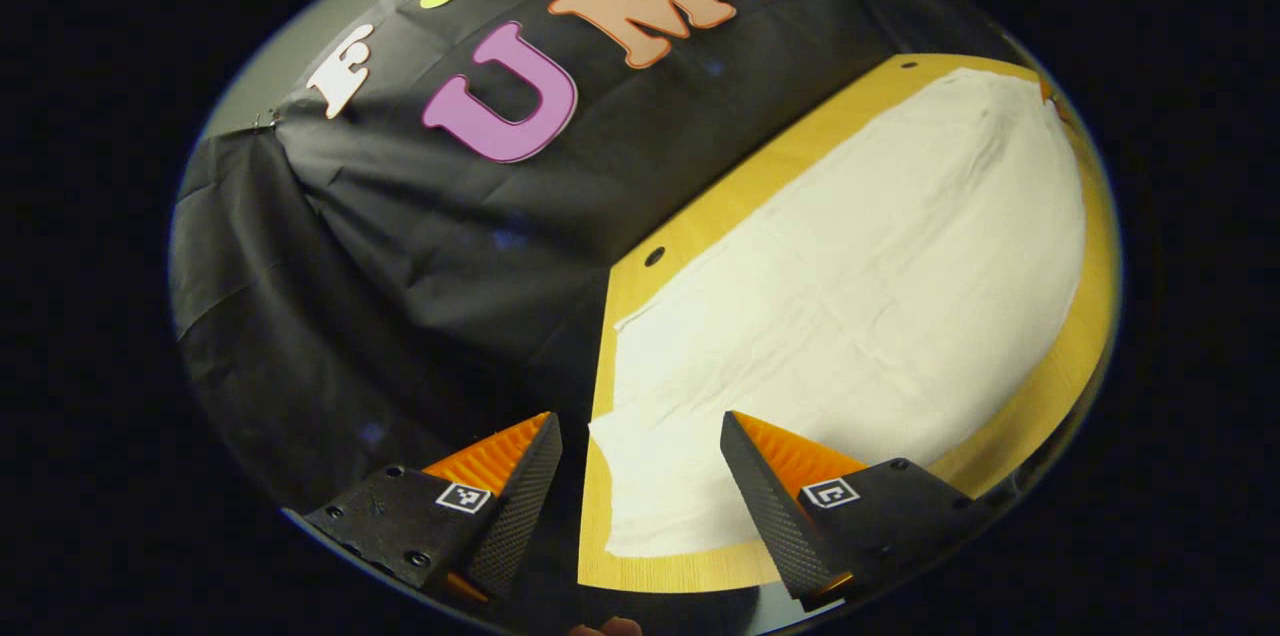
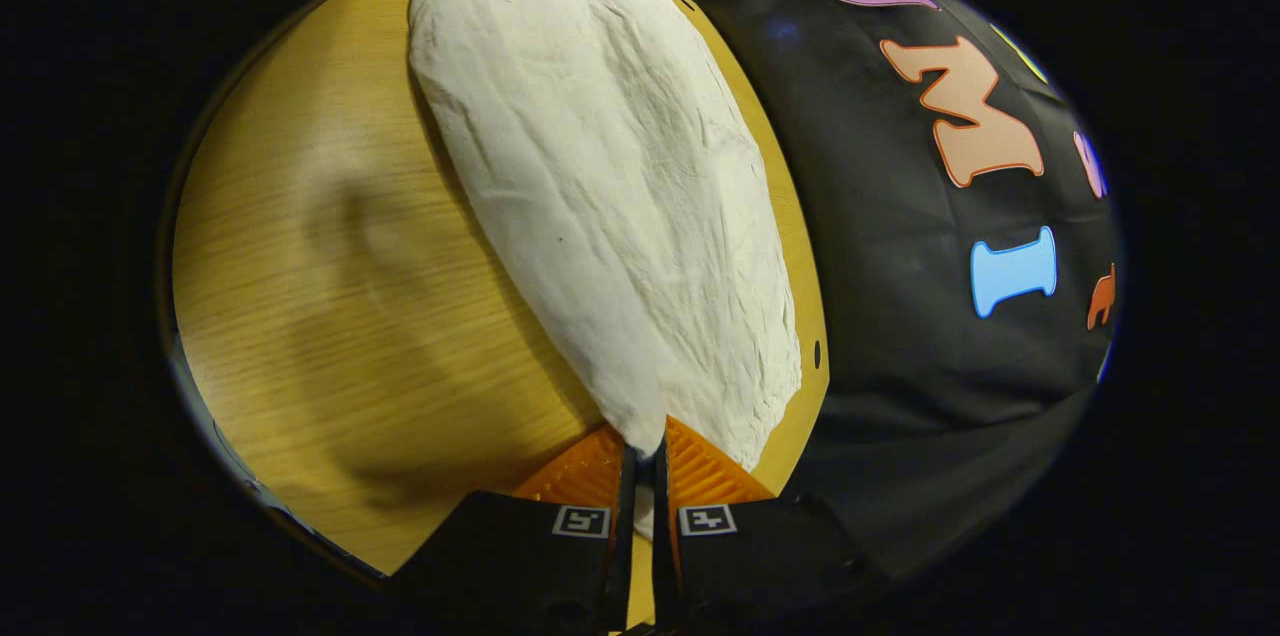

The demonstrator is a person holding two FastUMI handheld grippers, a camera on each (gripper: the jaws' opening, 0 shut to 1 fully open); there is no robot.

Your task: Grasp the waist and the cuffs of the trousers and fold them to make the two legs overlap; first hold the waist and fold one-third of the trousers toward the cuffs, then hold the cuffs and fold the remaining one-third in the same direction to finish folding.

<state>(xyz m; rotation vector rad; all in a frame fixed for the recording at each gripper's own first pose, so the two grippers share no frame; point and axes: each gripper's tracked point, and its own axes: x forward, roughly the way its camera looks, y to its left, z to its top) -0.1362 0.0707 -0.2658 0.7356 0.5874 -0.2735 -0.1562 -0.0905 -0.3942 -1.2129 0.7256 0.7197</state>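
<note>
In the left gripper view, the left claw (image 1: 640, 476) hangs released, fingers wide apart, over the near corner of the white trousers (image 1: 850, 296), which lie flat on the wooden worktop (image 1: 700, 216) ahead of it.

In the right gripper view, the right claw (image 2: 642, 461) is clenched on the trousers' (image 2: 610, 186) near end, the cloth stretching away ahead over the worktop (image 2: 330, 296).

The left gripper view looks down from above one corner of the counter (image 1: 690, 246), toward the wall. The right gripper view sits low at the cloth's (image 2: 620, 176) end. Both share cloth and counter.
</note>
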